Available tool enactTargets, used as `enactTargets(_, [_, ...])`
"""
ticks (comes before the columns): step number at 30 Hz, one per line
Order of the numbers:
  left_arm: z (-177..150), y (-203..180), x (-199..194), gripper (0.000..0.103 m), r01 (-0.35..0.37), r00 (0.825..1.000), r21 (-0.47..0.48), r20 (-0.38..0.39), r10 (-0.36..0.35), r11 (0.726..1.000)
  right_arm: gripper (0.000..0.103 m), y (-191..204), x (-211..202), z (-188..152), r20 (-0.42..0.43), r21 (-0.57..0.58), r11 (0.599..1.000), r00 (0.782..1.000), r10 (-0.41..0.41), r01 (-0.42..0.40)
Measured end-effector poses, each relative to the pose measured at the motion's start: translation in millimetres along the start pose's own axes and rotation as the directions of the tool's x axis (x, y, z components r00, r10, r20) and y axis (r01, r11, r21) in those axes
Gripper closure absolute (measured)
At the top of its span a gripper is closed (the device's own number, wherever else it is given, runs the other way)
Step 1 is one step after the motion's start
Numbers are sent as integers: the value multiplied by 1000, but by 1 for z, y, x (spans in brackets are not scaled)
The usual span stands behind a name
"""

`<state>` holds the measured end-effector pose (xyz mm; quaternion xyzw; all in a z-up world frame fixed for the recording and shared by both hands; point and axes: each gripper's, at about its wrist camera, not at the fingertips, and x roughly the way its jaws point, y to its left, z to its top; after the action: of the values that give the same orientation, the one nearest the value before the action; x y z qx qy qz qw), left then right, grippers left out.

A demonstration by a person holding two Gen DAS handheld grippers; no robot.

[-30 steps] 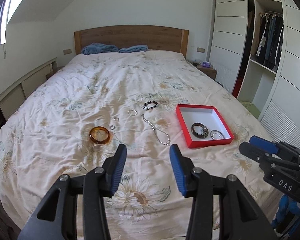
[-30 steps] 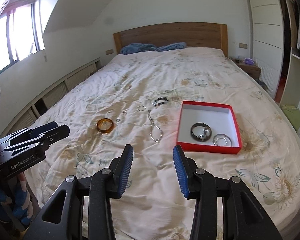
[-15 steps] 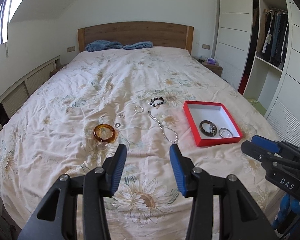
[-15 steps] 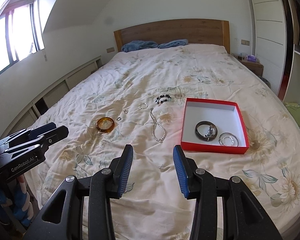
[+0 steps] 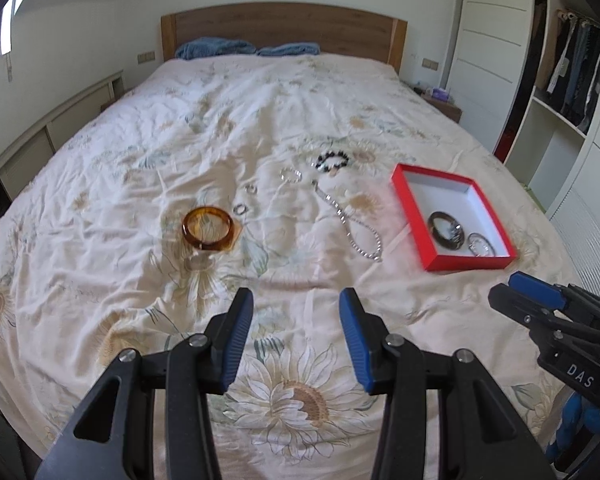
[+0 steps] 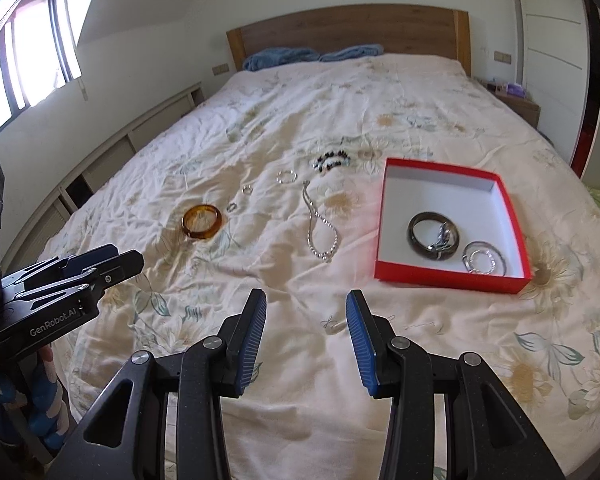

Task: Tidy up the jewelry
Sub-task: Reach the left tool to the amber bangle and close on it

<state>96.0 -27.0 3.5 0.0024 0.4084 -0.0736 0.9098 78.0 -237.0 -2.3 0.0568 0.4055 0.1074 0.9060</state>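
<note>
Both my left gripper [image 5: 296,308] and right gripper [image 6: 306,312] hang released; the necklace [image 6: 320,224] lies at twelve o'clock, the red box [image 6: 512,216] at two.

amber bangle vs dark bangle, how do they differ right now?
The amber bangle lies loose on the bedspread; the dark bangle is inside the red box.
The amber bangle is translucent orange-brown; the dark bangle is near black.
The amber bangle lies alone; the dark bangle has a small silver piece across it and a silver bracelet beside it.
Both are rigid rings lying flat, with neither gripper touching them.
</note>
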Motion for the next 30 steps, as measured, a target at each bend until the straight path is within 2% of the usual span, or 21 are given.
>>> enactTargets(14, [1,23,71,60,-26,991,-59,-130,18,998,61,-2,69,12,-103,-15,999,994,42,-44])
enactTargets(23, [12,68,117,60,-72,982,-165,-186,41,984,61,-5,120,26,-161,-6,997,984,76,-78])
enactTargets(30, [29,112,151,60,-142,973,-249,-211,90,958,61,-4,161,52,-177,1,995,979,98,-100])
